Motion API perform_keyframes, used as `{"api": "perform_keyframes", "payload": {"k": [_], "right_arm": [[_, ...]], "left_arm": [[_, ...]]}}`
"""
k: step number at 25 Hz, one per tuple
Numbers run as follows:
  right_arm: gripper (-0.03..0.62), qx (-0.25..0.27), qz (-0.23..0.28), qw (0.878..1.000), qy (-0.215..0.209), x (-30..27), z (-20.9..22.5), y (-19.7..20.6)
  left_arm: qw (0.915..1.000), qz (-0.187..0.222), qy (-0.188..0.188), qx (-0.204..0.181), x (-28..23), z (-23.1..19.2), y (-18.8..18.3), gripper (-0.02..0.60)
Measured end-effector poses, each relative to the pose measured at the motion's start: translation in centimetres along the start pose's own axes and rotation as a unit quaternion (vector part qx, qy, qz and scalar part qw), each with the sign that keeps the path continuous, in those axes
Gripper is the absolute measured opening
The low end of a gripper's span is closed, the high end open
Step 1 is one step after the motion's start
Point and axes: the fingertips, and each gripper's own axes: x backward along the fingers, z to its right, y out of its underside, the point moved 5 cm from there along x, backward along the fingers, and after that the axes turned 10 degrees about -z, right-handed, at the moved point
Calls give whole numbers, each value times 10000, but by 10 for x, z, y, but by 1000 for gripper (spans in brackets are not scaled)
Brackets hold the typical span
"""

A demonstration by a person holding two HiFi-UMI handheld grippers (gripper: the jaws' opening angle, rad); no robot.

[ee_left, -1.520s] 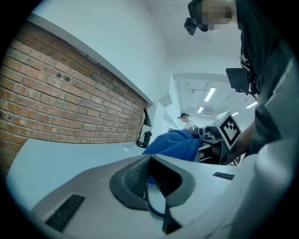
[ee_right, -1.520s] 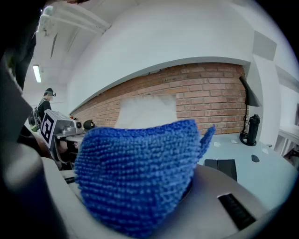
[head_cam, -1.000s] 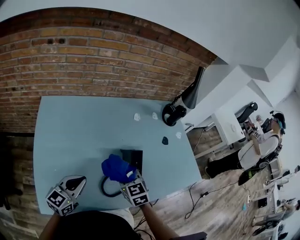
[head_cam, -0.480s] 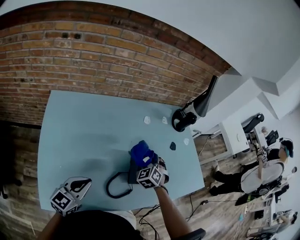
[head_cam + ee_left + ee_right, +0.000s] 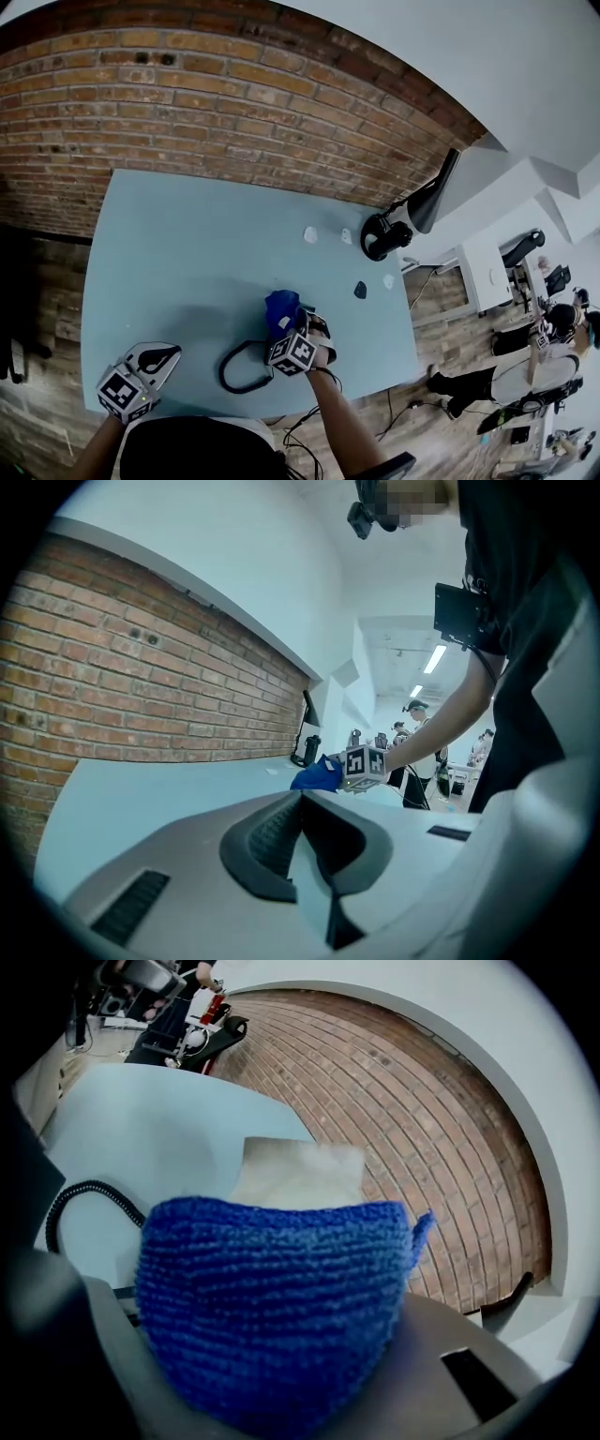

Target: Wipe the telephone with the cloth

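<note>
My right gripper is shut on a bunched blue knitted cloth, which it presses down on the telephone near the table's front edge. Cloth and gripper hide nearly all of the telephone. Its black coiled cord loops out to the left. In the right gripper view the cloth fills the jaws, with a pale flat surface just beyond it and the cord at the left. My left gripper hovers at the front left corner, apart from the phone. Its jaws are together and hold nothing.
The light blue table backs onto a brick wall. Small white bits and a small dark piece lie beyond the phone. A black stand sits at the far right corner. People stand far off right.
My right gripper has slid the cloth away from me and to the right across the telephone. The left gripper has stayed at the front left.
</note>
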Motion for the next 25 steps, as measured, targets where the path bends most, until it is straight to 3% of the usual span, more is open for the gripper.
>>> {"api": "perform_keyframes", "payload": {"k": [5, 12, 16, 25], "right_arm": [[64, 50, 186, 9996, -196, 0, -2, -3], [61, -236, 428, 9981, -385, -1, -8, 6], [60, -272, 608, 9967, -461, 1, -18, 10], [58, -544, 880, 9936, -445, 5, -19, 15]], "left_arm": [[10000, -18, -2, -92, -17, 5, -11, 23], [9989, 17, 204, -419, -41, 50, -46, 23], [9993, 129, 317, -112, -50, 70, -62, 23], [9999, 171, 15, 12, -45, 119, -98, 23]]}}
